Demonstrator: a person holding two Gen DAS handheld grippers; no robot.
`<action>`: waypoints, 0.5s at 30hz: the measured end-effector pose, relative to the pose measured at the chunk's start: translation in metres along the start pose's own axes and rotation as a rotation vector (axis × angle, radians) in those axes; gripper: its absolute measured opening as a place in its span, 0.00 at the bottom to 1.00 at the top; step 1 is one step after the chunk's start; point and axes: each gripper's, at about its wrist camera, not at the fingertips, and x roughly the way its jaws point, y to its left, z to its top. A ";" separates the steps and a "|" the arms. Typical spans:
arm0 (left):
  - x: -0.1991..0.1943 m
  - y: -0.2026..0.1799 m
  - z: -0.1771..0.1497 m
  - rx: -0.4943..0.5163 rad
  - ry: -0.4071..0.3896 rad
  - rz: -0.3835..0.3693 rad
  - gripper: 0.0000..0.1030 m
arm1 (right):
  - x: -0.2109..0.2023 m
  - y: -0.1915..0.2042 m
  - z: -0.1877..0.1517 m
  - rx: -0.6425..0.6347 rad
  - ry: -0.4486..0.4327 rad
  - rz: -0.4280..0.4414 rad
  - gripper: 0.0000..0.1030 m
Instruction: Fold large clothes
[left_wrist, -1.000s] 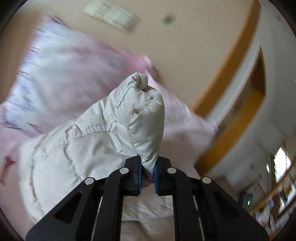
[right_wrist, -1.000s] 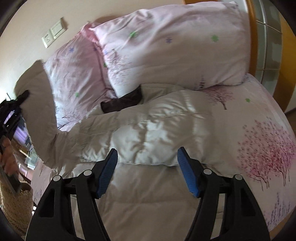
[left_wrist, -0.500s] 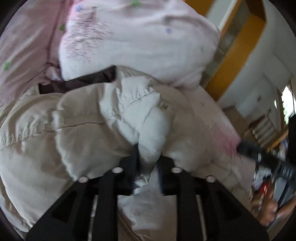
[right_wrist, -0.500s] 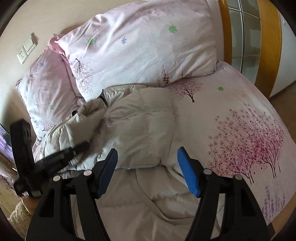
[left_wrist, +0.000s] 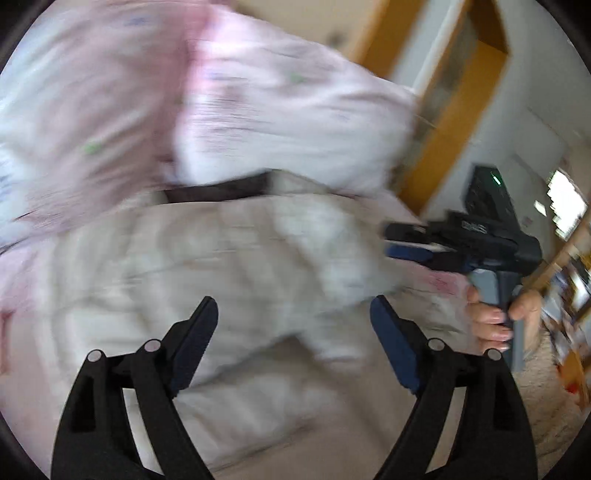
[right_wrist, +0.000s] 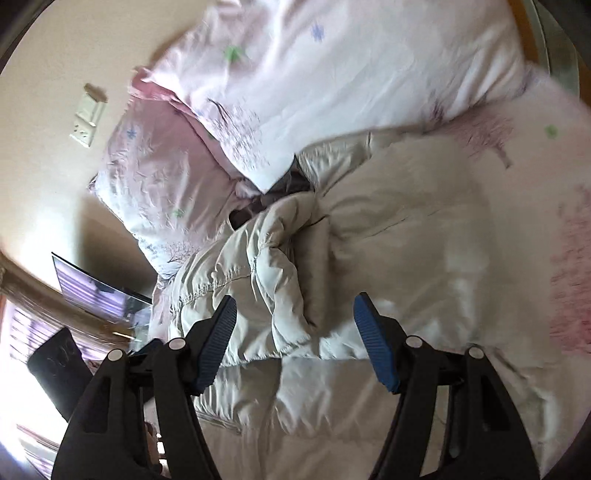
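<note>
Having just spread apart with nothing between them, the left tongs (left_wrist: 293, 325) leave the sleeve (right_wrist: 258, 280) folded across the jacket (right_wrist: 399, 229) on the bed (right_wrist: 554, 155) — the right tongs (right_wrist: 293, 325) hover spread too, empty.

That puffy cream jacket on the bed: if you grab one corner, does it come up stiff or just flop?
The jacket would probably flop: its sleeve already lies slumped in soft folds. Its puffy quilting suggests it is light for its bulk. The sheen hints at slippery fabric, so a small pinch might slide off.
</note>
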 end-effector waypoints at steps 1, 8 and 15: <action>-0.007 0.013 -0.002 -0.025 -0.003 0.037 0.82 | 0.009 0.000 0.001 0.013 0.020 0.007 0.63; -0.030 0.096 -0.018 -0.189 0.034 0.190 0.82 | 0.054 0.001 0.003 0.022 0.077 0.003 0.17; -0.037 0.108 -0.027 -0.181 0.045 0.205 0.82 | 0.032 -0.002 -0.002 0.002 -0.059 -0.096 0.13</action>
